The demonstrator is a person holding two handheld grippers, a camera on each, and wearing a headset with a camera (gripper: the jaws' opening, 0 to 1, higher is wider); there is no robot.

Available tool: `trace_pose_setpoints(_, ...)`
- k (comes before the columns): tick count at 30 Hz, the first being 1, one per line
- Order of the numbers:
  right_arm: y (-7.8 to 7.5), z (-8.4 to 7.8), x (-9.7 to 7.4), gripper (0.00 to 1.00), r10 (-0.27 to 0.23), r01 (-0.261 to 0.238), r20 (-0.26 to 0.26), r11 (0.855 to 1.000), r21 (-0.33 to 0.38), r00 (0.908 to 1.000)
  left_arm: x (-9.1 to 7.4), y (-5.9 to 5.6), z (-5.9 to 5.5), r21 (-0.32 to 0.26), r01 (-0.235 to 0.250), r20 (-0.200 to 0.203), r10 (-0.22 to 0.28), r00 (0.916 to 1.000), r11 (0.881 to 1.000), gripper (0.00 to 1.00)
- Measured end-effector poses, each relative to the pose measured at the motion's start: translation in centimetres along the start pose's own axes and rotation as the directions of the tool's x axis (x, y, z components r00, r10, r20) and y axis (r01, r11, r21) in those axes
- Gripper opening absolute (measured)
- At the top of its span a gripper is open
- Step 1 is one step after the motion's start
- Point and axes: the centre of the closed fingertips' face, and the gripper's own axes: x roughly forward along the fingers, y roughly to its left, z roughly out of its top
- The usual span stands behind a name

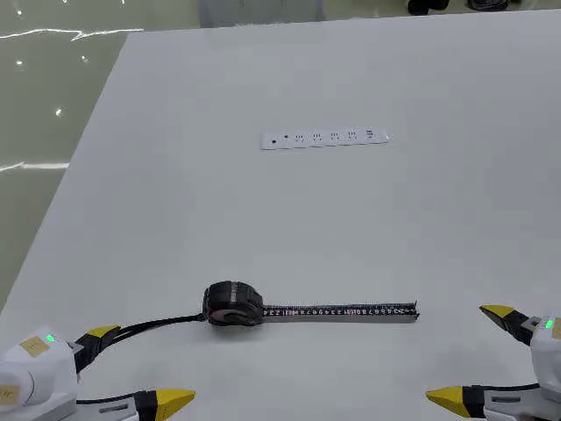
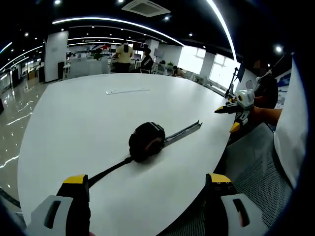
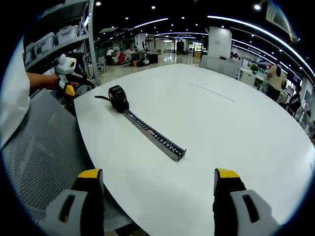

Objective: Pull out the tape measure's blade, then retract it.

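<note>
A white table is seen from above, with a black tape measure lying flat on it between the two grippers. The left gripper is held at the near edge of the table, its yellow-tipped jaws spread wide and nothing gripped between them. The right gripper is held at the same edge on the other side, its jaws likewise spread wide and empty. The tape measure's case is placed nearer the left gripper than the right, just ahead of it and not touched by it. The blade is extended from the case and laid flat along the table, so the long axis runs across from the left gripper's side towards the right gripper's side. The blade's hooked end is pointed at the right gripper and stops short of it, with bare table left between them. A thin black strap is trailed from the back of the case towards the left gripper, and its end is hidden by that gripper's upper jaw. A white power strip is set well beyond the tape measure, far from both grippers, roughly parallel to the blade.
</note>
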Motion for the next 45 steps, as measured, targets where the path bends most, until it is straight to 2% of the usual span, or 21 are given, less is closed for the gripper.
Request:
trace_pose_setpoints(8, -0.1, 0.1, 0.0, 0.94, -0.001, 0.001, 0.0, 1.0, -0.001, 1.0, 0.1, 0.2, 0.1, 0.006, -0.005, -0.002, 0.005, 1.0, 1.0, 0.94)
trace_pose_setpoints(16, -0.2, 0.1, 0.1, 0.94, 0.001, -0.001, 0.002, 1.0, -0.002, 1.0, 0.3, 0.3, 0.9, -0.012, -0.01, 0.021, 0.01, 0.9997, 1.0, 0.94)
trace_pose_setpoints(18, -0.2, 0.2, 0.2, 0.94, 0.004, -0.004, 0.005, 1.0, -0.001, 1.0, 0.4, 0.1, 1.2, -0.026, 0.001, 0.034, -0.001, 0.9994, 1.0, 0.94)
trace_pose_setpoints(26, -0.4, 0.4, 0.3, 0.94, 0.013, -0.013, 0.01, 1.0, -0.005, 0.9999, 1.0, 0.1, 1.7, -0.027, -0.006, 0.032, 0.007, 0.9995, 1.0, 0.94)
trace_pose_setpoints(36, -0.2, 0.6, 0.7, 0.93, 0.026, -0.026, 0.013, 1.0, -0.008, 0.9996, 2.3, -0.8, 2.5, -0.025, 0.018, 0.027, -0.017, 0.9995, 1.0, 0.93)
trace_pose_setpoints(40, -0.2, 0.6, 0.8, 0.93, 0.029, -0.029, 0.014, 1.0, -0.009, 0.9995, 2.9, -1.1, 3.2, -0.057, 0.03, 0.038, -0.028, 0.9989, 0.998, 0.92)
trace_pose_setpoints(45, -0.2, 0.8, 0.9, 0.93, 0.035, -0.035, 0.02, 0.999, -0.012, 0.9992, 3.7, -1.4, 3.6, -0.059, 0.03, 0.023, -0.028, 0.9993, 0.998, 0.92)
